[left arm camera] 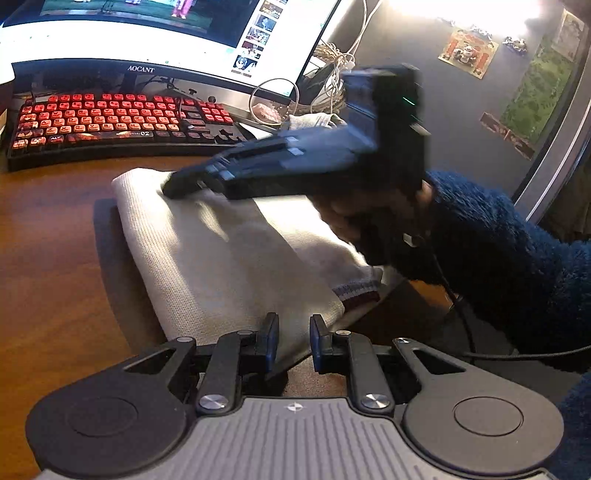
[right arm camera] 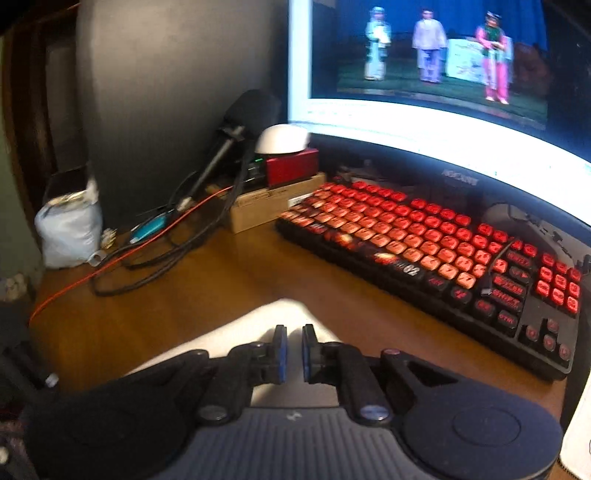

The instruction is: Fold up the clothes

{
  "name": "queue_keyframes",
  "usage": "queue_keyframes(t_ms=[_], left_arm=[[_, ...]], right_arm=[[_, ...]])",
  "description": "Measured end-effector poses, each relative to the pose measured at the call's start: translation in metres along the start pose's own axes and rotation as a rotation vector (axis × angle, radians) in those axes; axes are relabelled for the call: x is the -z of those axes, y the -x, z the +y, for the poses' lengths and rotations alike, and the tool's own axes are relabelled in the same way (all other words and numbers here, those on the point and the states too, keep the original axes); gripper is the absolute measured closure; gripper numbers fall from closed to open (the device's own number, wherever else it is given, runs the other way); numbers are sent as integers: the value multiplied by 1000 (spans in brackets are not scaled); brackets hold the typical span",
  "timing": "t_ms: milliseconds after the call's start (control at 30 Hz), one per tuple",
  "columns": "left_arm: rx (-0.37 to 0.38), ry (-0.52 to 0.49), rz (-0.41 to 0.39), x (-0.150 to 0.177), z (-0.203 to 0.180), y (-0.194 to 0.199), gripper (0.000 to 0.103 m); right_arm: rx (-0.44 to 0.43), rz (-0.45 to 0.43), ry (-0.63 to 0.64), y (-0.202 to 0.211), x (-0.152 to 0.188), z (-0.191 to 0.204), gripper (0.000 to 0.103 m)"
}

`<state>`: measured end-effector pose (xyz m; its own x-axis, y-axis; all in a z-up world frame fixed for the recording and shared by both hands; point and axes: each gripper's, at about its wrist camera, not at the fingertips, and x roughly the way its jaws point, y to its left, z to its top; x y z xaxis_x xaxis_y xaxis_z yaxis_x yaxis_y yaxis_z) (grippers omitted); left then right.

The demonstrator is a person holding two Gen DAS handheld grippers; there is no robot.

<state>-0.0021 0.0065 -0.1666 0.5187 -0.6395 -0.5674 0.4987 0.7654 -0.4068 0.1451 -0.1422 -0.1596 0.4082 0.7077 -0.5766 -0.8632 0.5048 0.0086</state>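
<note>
A cream knit garment (left arm camera: 207, 251) lies folded into a compact oblong on the wooden worktop (left arm camera: 55, 229), just near of the red-lit keyboard (left arm camera: 118, 120) and the monitor (left arm camera: 155, 33). By my reading the folding is well along: the cloth already sits in layers with tidy long edges, and what seems left is to press the far corner flat and perhaps square up the near-right end, where a striped ribbed hem (left arm camera: 356, 293) peeps out beneath the top layer. The bundle's long axis runs from far left, by the keyboard, to near right, toward my left gripper (left arm camera: 293, 341); the hem end points near right. My left jaws stand a little apart at the near edge of the cloth, clamped on nothing that I can make out. My right gripper (left arm camera: 173, 188), held by a hand (left arm camera: 343, 218) in a blue fleece sleeve (left arm camera: 498, 251), reaches across to the far-left corner; its jaws are almost together, a narrow slit between the blue pads, with pale cloth under them, and whether a fold is pinched there I cannot tell.
</note>
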Motion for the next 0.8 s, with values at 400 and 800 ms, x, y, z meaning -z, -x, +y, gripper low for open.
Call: queue_keyframes(t_ms=[400, 800], left_arm=[[-2, -22, 18, -2, -1, 0, 85], [-17, -27, 19, 0, -5, -1, 85]], right_arm=[[-103, 6, 41, 50, 37, 22, 97], [-32, -10, -8, 38, 29, -19, 96]])
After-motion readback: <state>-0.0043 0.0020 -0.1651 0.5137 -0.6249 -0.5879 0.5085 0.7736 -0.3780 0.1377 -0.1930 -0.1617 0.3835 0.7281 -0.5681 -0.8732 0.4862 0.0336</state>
